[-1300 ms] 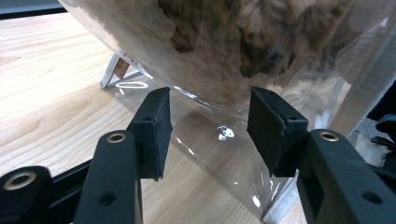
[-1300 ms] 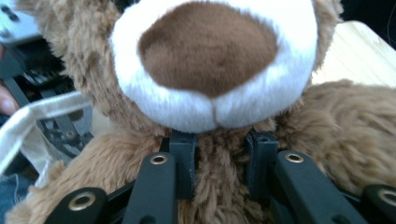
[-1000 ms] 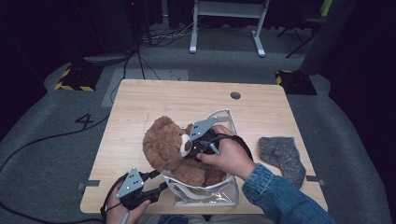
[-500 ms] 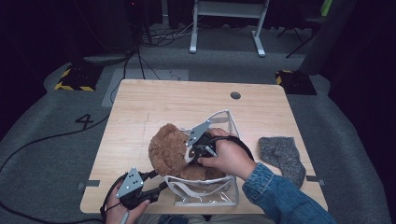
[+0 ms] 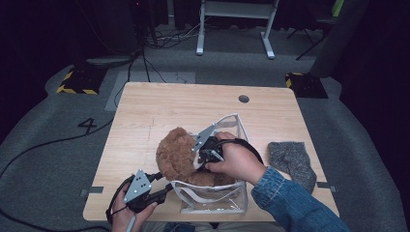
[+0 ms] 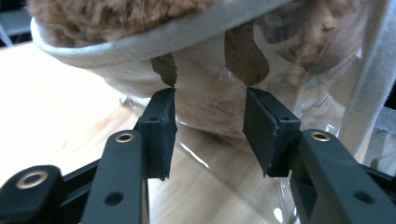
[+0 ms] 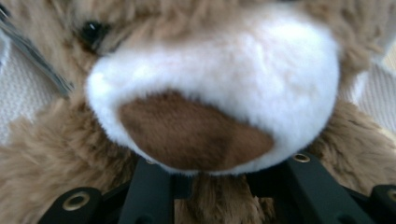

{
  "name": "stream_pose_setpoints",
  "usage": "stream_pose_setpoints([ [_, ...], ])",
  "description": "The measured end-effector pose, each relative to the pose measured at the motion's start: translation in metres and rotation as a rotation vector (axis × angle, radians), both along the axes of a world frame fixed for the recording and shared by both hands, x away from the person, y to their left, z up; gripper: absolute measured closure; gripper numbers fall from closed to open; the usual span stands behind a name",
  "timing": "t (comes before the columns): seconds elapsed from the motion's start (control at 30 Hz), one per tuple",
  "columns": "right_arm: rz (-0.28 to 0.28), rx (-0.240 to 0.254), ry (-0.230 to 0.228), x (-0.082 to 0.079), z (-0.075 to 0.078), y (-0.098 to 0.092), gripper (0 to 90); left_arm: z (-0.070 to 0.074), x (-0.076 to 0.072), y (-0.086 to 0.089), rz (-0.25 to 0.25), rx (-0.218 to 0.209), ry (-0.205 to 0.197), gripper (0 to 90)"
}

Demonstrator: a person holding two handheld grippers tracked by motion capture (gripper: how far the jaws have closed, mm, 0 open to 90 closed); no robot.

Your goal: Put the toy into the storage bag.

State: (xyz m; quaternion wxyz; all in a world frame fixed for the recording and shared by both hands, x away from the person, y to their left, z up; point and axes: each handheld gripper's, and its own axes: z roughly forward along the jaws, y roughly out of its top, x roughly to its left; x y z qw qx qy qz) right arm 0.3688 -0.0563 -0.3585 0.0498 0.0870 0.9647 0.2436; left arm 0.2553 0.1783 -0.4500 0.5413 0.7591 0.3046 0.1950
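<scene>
- Bench [image 5: 159, 108]: light wood. A grey sock [image 5: 292, 162] lies at its right side, well apart from the work.
- Clear pouch [image 5: 227, 203]: a transparent bag with pale fabric trim, standing at the near edge of the bench, mouth open.
- Teddy bear [image 5: 176, 157]: brown plush. Against a second ago it has tipped further into the pouch; its back faces left and its lower body is already behind the clear wall. Judged: insertion is well advanced, not finished.
- Right hand-held gripper [image 5: 205, 157]: buried in the bear's front. Its own view has the white muzzle [image 7: 215, 88] pressed over the jaws; it appears to grip plush below the muzzle, but contact is hidden.
- Left hand-held gripper [image 5: 167, 188]: jaws have just been closing, now half-wide, with the pouch's trimmed edge [image 6: 154, 44] just ahead of them, not clamped.
- Undetermined: the bear's legs and the pouch's far wall.
</scene>
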Motion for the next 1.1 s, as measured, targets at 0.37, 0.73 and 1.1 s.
stream_pose_setpoints([
  [0.37, -0.046, -0.143, 0.059, 0.000, -0.009, -0.013, 69.1, 0.003, 0.000, -0.002, -0.003, -0.028, -0.024, 55.8],
  [0.73, -0.030, -0.144, 0.063, 0.004, -0.026, -0.003, 67.4, -0.004, -0.001, 0.004, 0.004, -0.029, 0.016, 53.4],
  [1.1, -0.052, 0.113, 0.034, 0.004, 0.004, -0.017, 48.1, -0.006, -0.002, 0.008, 0.012, -0.043, 0.028, 49.6],
])
